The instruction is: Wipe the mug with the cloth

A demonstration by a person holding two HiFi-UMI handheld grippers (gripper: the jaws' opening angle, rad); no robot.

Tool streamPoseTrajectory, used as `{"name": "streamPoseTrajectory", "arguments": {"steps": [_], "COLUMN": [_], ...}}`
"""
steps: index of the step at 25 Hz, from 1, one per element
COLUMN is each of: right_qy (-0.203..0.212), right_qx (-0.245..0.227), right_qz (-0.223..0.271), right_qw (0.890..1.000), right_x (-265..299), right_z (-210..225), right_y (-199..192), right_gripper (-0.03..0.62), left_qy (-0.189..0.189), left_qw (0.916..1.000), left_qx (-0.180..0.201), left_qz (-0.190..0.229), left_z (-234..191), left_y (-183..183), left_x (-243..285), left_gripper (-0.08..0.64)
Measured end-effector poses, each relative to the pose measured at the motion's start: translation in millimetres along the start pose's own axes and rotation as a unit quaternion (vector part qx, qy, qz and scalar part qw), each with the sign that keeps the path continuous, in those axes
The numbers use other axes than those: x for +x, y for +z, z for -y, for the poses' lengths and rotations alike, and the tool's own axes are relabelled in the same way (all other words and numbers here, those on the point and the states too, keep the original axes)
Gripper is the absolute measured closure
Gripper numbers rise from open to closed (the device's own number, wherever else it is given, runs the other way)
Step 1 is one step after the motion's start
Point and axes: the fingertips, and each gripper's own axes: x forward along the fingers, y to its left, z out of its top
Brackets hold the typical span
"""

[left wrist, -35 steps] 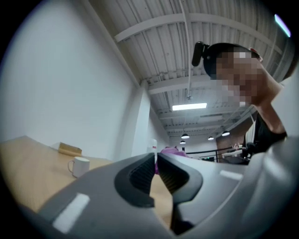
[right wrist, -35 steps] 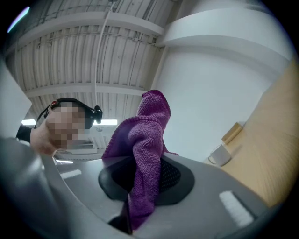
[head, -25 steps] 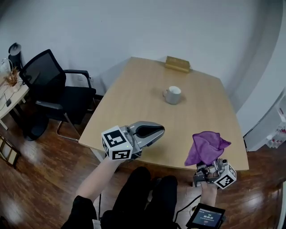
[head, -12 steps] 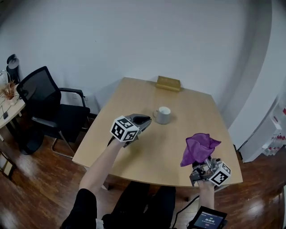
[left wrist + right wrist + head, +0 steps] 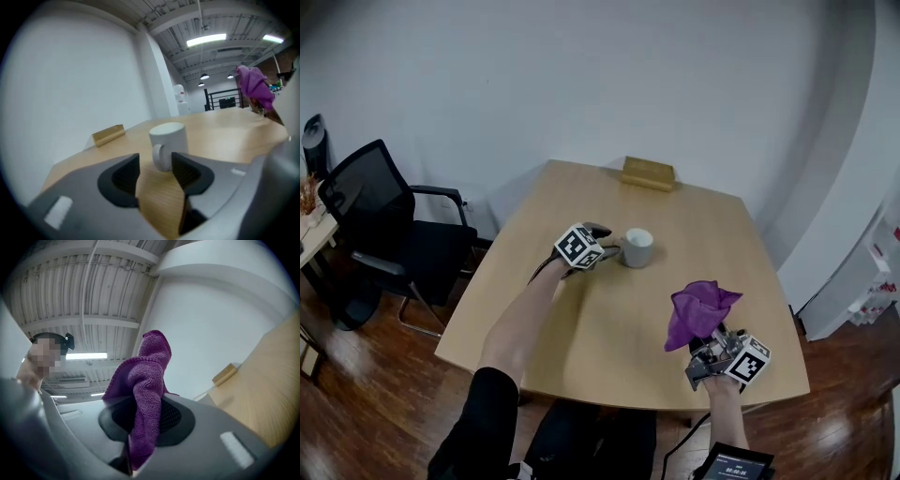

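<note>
A white mug (image 5: 637, 247) stands upright on the wooden table (image 5: 609, 328), its handle turned toward my left gripper (image 5: 602, 247). In the left gripper view the mug (image 5: 168, 137) stands just ahead and its handle lies between the fingertips of the left gripper (image 5: 155, 162). The jaws have just been opening and stand open, pads clear of the handle. My right gripper (image 5: 709, 345) hovers over the table's near right part, shut on a purple cloth (image 5: 697, 310) that bunches upward. In the right gripper view the cloth (image 5: 143, 380) is pinched between the pads of the right gripper (image 5: 140, 420).
A tan wooden block (image 5: 648, 173) lies at the table's far edge, behind the mug. A black office chair (image 5: 380, 220) stands to the left of the table. A small device with a screen (image 5: 731, 463) shows by my right wrist.
My left gripper has travelled away from me and down to the mug's handle, and its jaws have gone from shut to open. The right gripper has shifted forward a little with the cloth.
</note>
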Motion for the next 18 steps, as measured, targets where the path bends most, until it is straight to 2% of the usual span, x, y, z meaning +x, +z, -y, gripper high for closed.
{"name": "streamPoseTrajectory", "arguments": {"steps": [5, 6, 7, 10, 12, 14, 15, 16, 18], "right_qy": [-0.01, -0.012, -0.013, -0.013, -0.013, -0.015, -0.017, -0.019, -0.026], "right_qx": [-0.005, -0.005, -0.005, -0.003, 0.0, -0.001, -0.003, -0.005, -0.013], "right_qz": [-0.009, -0.01, -0.011, -0.009, -0.006, -0.005, -0.005, -0.004, -0.005], "right_qw": [1.0, 1.0, 1.0, 1.0, 1.0, 1.0, 1.0, 1.0, 1.0], "right_x": [-4.1, -4.2, -4.2, -4.2, -4.4, -3.6, -2.8, -1.9, -1.0], "right_z": [7.7, 9.4, 10.8, 10.0, 6.3, 3.6, 3.0, 2.4, 1.1], "right_y": [-6.0, -7.8, -9.2, -10.7, -11.9, -12.0, -11.6, -11.0, -10.0], "right_gripper": [0.525, 0.525, 0.525, 0.525, 0.525, 0.525, 0.525, 0.525, 0.525], "left_qy": [-0.049, -0.054, -0.061, -0.079, -0.088, -0.109, -0.125, -0.145, -0.188], "left_qw": [0.997, 0.9961, 0.9955, 0.9959, 0.9961, 0.9909, 0.9833, 0.9716, 0.9411], "left_qx": [0.057, 0.066, 0.069, 0.039, -0.001, -0.077, -0.127, -0.177, -0.265], "left_qz": [-0.018, -0.02, -0.021, -0.017, -0.005, 0.021, 0.039, 0.058, 0.094], "left_z": [0.7, 1.5, 3.3, 17.2, 31.7, 47.1, 54.3, 62.9, 84.4], "left_y": [-5.2, -5.1, -4.6, 1.5, 6.2, 11.2, 13.8, 16.3, 22.1], "left_x": [19.2, 19.6, 18.9, 9.5, -2.2, -14.0, -19.7, -25.4, -38.0], "left_gripper": [0.35, 0.368, 0.448, 0.47, 0.481, 0.482, 0.482, 0.482, 0.482]}}
